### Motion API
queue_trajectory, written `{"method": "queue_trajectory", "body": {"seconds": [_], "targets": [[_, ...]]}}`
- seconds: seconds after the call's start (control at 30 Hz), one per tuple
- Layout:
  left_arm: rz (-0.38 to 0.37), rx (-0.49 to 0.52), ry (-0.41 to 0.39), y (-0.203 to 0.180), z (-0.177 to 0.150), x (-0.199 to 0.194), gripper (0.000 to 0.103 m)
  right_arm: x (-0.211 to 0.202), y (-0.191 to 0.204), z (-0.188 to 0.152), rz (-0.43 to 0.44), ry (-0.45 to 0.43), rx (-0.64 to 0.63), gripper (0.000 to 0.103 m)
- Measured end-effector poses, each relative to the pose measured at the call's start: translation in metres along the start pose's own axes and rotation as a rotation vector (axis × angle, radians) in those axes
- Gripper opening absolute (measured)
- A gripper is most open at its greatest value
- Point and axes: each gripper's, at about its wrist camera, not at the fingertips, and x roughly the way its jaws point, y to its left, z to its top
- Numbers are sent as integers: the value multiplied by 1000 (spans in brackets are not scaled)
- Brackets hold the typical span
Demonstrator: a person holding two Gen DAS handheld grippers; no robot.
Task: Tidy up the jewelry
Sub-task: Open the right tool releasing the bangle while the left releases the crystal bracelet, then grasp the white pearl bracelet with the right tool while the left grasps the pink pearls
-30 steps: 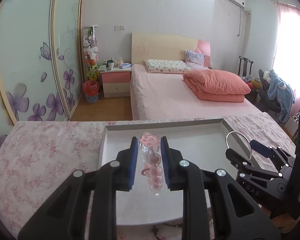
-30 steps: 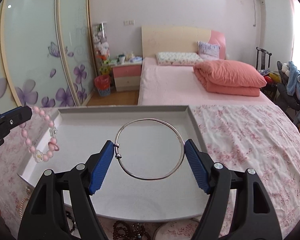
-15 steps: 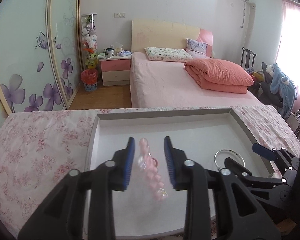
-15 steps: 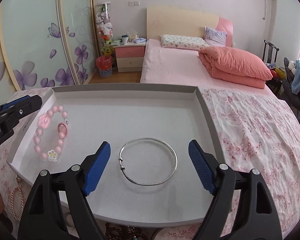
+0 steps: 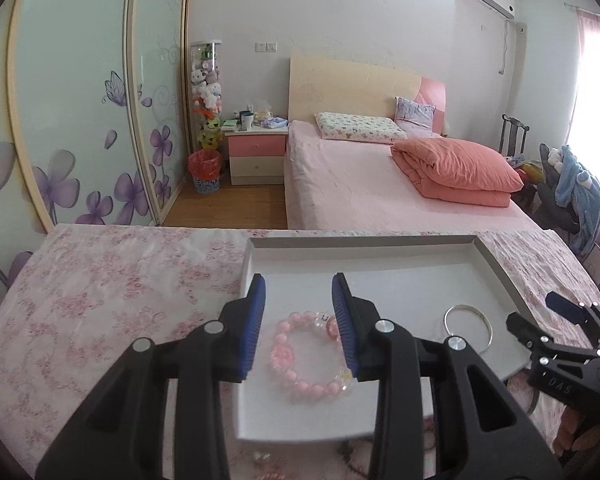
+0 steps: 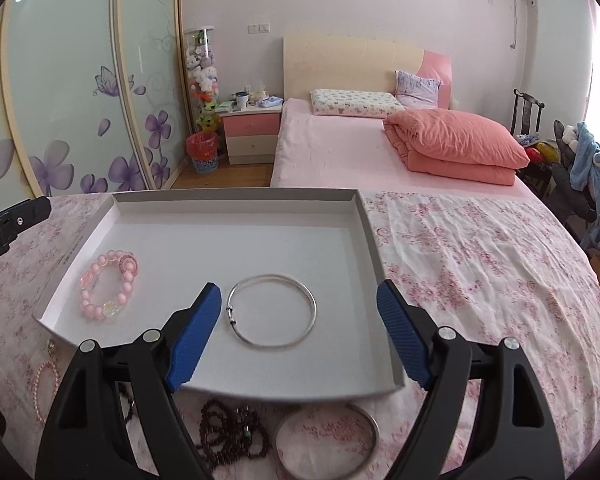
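Tray (image 6: 364, 232): shallow grey, on a counter covered with a pink floral cloth (image 6: 480, 264). Pink bead bracelet (image 6: 108, 286): lies flat in the tray's left part, near the left wall; in the left wrist view it shows between the left gripper's blue pads, not touched by them. Silver bangle (image 6: 271, 311): lies flat in the tray, right of the bracelet and apart from it, toward the near edge. Left gripper (image 5: 299, 322): fingers spread, holding nothing, above the bracelet. Right gripper (image 6: 300, 334): fingers spread wide, empty, the bangle lying between and beyond their tips; the left pad is just beside the bangle's clasp, contact not clear. Dark bead strand (image 6: 236, 428): on the cloth in front of the tray's near edge. Second metal bangle (image 6: 328, 440): on the cloth, just right of the dark beads. Pale pink bead bracelet (image 6: 46, 390): on the cloth, left of the tray's near corner.
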Motion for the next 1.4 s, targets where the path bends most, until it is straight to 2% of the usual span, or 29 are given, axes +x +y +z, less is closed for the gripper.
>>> {"method": "queue_trajectory", "body": {"seconds": [0.17,0.3,0.57,0.67,0.87,0.97,1.0,1.13,1.27,1.4], "targets": [[25,31,-25,11,-20,-41,48,-32,-9,-18,20,-1,1,80],[40,48,-23,24,-48,-72,55,-59,-6,-47,62,19,-27,77],[61,33,41,43,-93,-96,63,-76,24,-103,196,153,-68,44],[64,31,53,45,-103,-100,69,-72,38,-112,201,182,-87,36],[63,36,89,45,-116,-101,75,-56,56,-119,170,239,-113,25],[56,48,106,41,-120,-98,77,-59,61,-124,154,219,-152,12],[53,55,114,39,-122,-96,77,-60,61,-126,152,217,-160,11],[40,68,146,33,-126,-88,77,-61,43,-125,92,216,-131,11],[39,73,180,29,-130,-78,77,-55,5,-121,-13,213,-21,11],[42,70,208,27,-132,-68,77,-54,-10,-122,-21,218,25,11]]}}
